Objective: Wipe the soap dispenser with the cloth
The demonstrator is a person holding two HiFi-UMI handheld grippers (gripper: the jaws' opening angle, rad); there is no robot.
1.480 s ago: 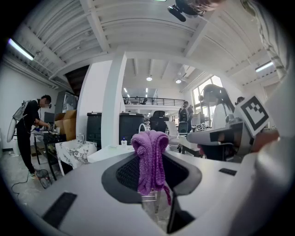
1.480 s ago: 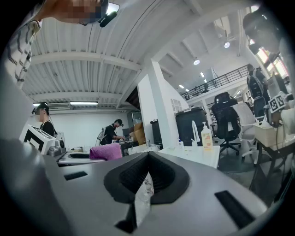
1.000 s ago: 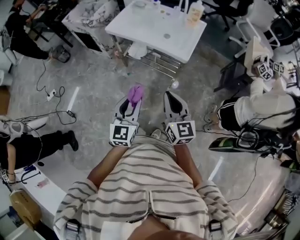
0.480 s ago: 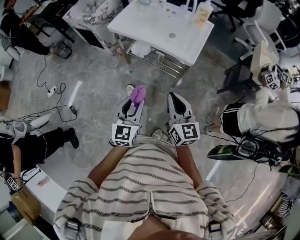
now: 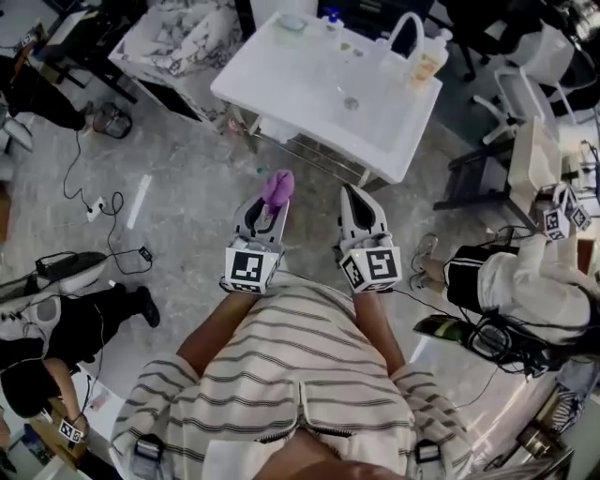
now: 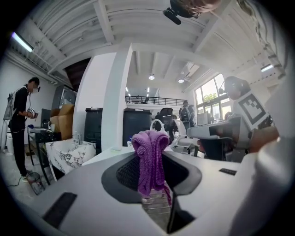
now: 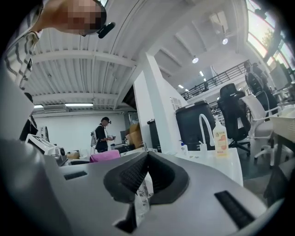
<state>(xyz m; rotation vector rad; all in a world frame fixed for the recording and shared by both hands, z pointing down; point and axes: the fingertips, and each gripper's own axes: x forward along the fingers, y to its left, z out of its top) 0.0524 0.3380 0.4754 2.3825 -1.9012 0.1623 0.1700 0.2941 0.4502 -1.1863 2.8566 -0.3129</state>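
Note:
The soap dispenser (image 5: 430, 62), a pale bottle with a peach label, stands at the far right corner of the white sink unit (image 5: 281, 70), beside the curved faucet (image 5: 405, 28). In the right gripper view the dispenser (image 7: 221, 138) shows ahead and to the right. My left gripper (image 5: 274, 199) is shut on a purple cloth (image 5: 277, 186), which hangs bunched between its jaws (image 6: 150, 159). My right gripper (image 5: 352, 191) is shut with nothing in it (image 7: 146, 157). Both are held level over the floor, short of the sink unit's near edge.
A marble-patterned basin (image 5: 173, 37) stands left of the sink unit. A small blue-capped bottle (image 5: 328, 17) is on the sink's far edge. Office chairs (image 5: 525, 94) and a seated person (image 5: 525, 281) are at right. Cables (image 5: 94, 202) and another person (image 5: 56, 323) are at left.
Both grippers and the wearer have moved forward towards the sink unit, which now lies closer and fuller in view. The cloth stays held in the left gripper.

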